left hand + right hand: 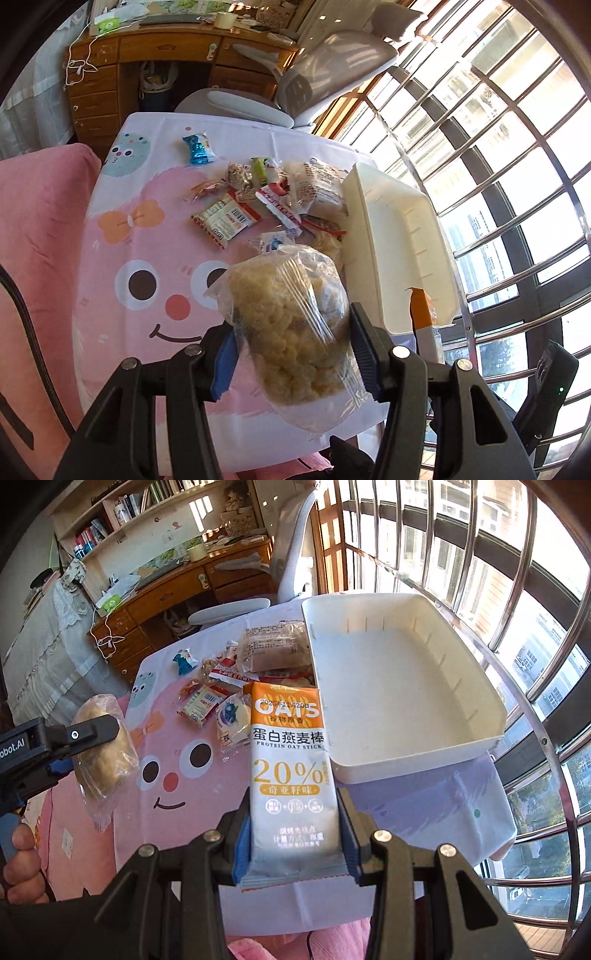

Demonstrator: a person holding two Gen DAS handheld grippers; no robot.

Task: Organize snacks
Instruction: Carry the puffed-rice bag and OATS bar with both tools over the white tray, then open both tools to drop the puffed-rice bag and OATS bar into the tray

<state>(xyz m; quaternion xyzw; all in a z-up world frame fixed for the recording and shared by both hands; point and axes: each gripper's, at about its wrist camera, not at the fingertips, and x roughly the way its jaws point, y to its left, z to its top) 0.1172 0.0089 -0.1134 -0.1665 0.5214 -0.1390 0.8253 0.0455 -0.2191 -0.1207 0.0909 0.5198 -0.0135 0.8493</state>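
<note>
Right wrist view had the orange-and-white protein oat stick packet clamped at its lower end between the black jaws of the right gripper, packet upright, printed face to camera, lifted above the tablecloth. Left wrist view had the clear plastic bag of pale yellow puffed-rice cake pinched across its middle by the left gripper, bag tilted and also off the table; same bag showed at left in the right wrist view, with a person's hand on the handle below it.

White rectangular plastic bin sat on the right part of the table, nothing visible inside, slots along its walls. Oat stick's top edge was just beside the bin's near-left corner.

Loose pile of small wrapped snacks lay left of the bin, touching its wall at one side. Blue foil candy lay apart from the pile, farther back.

Pink cartoon-face tablecloth covered the table. Grey mesh office chair, wooden desk with drawers and barred window were behind.
</note>
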